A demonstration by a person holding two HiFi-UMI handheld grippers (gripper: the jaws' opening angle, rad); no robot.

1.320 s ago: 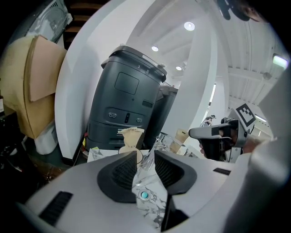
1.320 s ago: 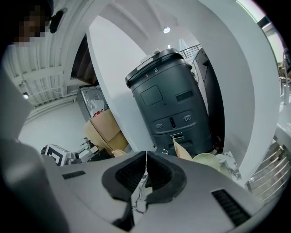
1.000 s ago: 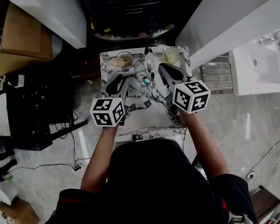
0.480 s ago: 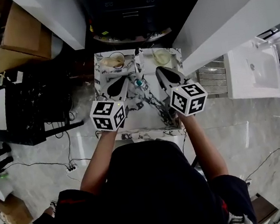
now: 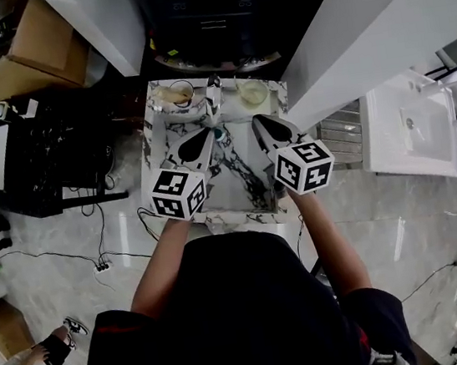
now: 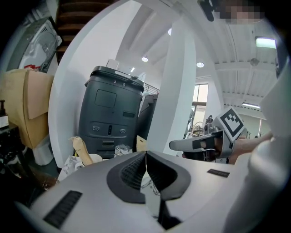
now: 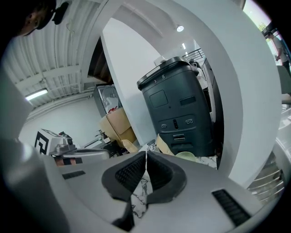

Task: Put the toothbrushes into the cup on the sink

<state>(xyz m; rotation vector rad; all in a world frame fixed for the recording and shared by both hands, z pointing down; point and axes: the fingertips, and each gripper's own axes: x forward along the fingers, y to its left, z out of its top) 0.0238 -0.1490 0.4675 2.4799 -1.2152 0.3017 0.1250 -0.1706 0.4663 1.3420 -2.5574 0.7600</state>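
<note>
A marble-patterned sink (image 5: 242,186) stands in front of me, with a faucet (image 5: 214,93) at its back. A cup (image 5: 172,96) sits at the back left corner, and tan toothbrush handles (image 6: 80,149) stick up from this cup (image 6: 94,158). A pale green cup (image 5: 251,92) (image 7: 186,155) sits at the back right. My left gripper (image 5: 206,133) (image 6: 146,153) hovers over the basin. Its jaws have just been closing and now meet with nothing between them. My right gripper (image 5: 256,120) (image 7: 146,153) hovers beside it, shut and empty. A small teal object (image 5: 218,134) lies between them.
A dark grey machine (image 6: 109,116) (image 7: 179,107) stands behind the sink between white pillars. Cardboard boxes (image 5: 21,55) and a dark cluttered stand (image 5: 49,169) are at the left. Another white basin (image 5: 410,122) is at the right. Cables cross the floor (image 5: 96,263).
Both grippers have drawn back from the cups towards me over the basin. The left gripper's jaws, open near the left cup before, are now shut.
</note>
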